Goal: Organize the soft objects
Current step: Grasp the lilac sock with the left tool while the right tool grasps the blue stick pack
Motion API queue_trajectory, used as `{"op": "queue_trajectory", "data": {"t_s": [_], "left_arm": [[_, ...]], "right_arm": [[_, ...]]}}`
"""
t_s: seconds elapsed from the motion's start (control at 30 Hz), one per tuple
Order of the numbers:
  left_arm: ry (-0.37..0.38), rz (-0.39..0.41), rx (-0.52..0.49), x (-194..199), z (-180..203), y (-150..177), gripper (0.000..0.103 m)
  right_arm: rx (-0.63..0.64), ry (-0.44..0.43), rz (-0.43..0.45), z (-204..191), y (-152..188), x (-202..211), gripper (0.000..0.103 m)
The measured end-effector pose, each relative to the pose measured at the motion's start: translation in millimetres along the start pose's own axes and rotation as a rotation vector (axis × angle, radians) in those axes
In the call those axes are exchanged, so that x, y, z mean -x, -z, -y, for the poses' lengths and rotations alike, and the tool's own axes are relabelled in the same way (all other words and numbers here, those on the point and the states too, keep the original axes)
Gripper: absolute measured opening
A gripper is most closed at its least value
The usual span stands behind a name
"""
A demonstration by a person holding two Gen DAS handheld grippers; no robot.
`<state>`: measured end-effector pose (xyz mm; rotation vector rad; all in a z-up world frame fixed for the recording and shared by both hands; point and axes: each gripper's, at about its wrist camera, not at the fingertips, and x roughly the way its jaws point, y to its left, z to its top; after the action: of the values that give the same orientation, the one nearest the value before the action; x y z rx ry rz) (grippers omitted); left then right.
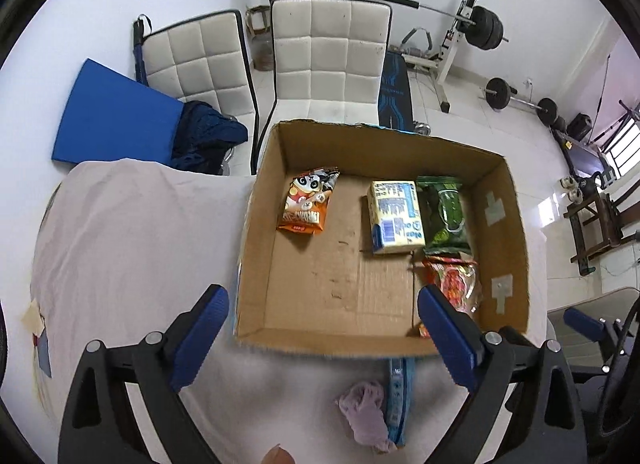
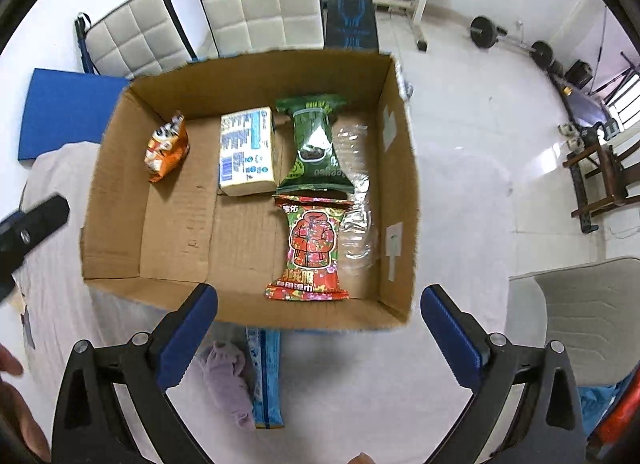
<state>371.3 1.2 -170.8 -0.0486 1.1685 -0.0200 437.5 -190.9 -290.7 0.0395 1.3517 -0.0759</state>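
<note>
— What did your right wrist camera show?

— I saw the open brown cardboard box on the pale cloth-covered table. Inside lay an orange snack bag, a cream-and-blue tissue pack, a green pouch, a red patterned packet and clear crumpled plastic wrap.

— And your right gripper?

— Its blue-padded fingers stood wide apart, empty, above a lilac cloth touching a blue strip packet.

Only large Chinese characters "羽绒服" on the red snack packet read clearly; other print is too small.
</note>
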Motion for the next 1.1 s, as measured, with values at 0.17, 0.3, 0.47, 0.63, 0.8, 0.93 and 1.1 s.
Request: {"op": "queue_trajectory", "data": {"t_s": [0.17,0.3,0.47,0.63,0.8,0.93,1.1], "left_arm": [[-0.025,0.054,-0.03,31.8,8.6,15.3,0.097],[-0.034,0.089,-0.036,54.2,11.3,23.5,0.097],[-0.037,0.105,-0.006,72.2,8.8,31.8,0.097],[-0.032,0.078,0.033,70.5,3.3,43.6,0.097],[-0.072,-0.027,0.031,36.0,0.3,73.0,0.097],[-0.075,-0.146,0.044,-8.2,-3.7,98.4,0.097],[-0.025,-0.315,0.066,-76.1,0.5,126.4,0.097]], "right_arm": [[0.002,0.004,0.055,-1.4,19.5,35.5,0.103],[-0.002,0.001,0.102,-0.7,32.2,63.4,0.103],[-0.006,-0.015,0.149,-2.2,41.3,92.9,0.103],[-0.01,-0.033,0.149,-2.4,47.7,103.7,0.103],[-0.01,-0.054,0.053,-2.7,60.5,69.0,0.103],[-0.015,-0.068,-0.063,-3.3,77.6,21.4,0.103],[-0.063,-0.056,-0.185,10.0,102.4,-33.1,0.103]]}}
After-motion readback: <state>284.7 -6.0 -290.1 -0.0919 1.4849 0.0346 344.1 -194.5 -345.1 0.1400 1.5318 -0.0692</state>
